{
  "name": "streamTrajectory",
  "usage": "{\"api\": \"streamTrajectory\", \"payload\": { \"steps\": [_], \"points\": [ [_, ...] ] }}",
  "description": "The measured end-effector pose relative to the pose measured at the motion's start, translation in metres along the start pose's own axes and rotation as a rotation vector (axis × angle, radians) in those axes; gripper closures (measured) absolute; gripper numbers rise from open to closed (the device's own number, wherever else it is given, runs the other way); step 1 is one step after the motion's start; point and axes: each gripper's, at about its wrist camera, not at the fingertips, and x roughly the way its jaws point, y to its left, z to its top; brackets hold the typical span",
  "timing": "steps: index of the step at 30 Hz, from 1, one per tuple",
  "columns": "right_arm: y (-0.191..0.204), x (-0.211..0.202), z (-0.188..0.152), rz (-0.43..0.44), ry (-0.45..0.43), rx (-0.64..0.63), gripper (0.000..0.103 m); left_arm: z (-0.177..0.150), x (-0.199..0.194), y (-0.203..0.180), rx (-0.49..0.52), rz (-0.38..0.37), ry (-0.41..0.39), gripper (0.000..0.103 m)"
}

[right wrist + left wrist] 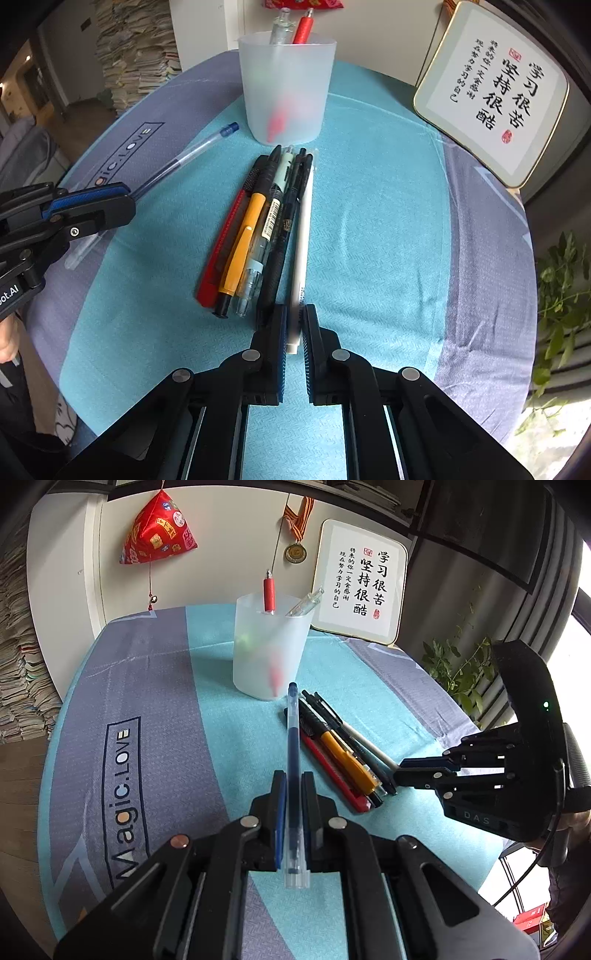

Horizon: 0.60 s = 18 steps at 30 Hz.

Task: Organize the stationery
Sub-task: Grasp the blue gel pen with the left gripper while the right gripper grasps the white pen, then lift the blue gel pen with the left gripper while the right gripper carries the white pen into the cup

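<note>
My left gripper (293, 775) is shut on a clear pen with blue ink (293, 734), held above the cloth with its cap toward a frosted cup (269, 646). From the right wrist, that left gripper (129, 201) and its blue pen (184, 158) are at the left. The cup (286, 85) holds a red pen (303, 26) and a clear pen (280, 22). Several pens lie side by side (251, 229) in front of it. My right gripper (295, 314) is shut on the near end of the white pen (303, 229), the rightmost of the row. The right gripper (397, 775) is also visible in the left wrist view.
A framed calligraphy board (491, 92) leans at the back right. A leafy plant (561, 295) stands past the table's right edge. A red pouch (159, 531) and a medal (295, 552) hang on the wall. Paper stacks (136, 48) rise at the back left.
</note>
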Motion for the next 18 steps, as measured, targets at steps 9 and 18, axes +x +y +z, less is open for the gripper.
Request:
{"api": "streamTrajectory", "payload": {
  "steps": [9,18],
  "points": [
    [-0.012,-0.051,0.001,-0.034,-0.103,0.013,0.095,0.007,-0.018,0.0,-0.01,-0.009,-0.046,0.097],
    [-0.011,-0.094,0.035,-0.062,-0.165,-0.022,0.095,0.006,-0.029,-0.002,-0.009,-0.018,-0.065,0.097]
  ]
}}
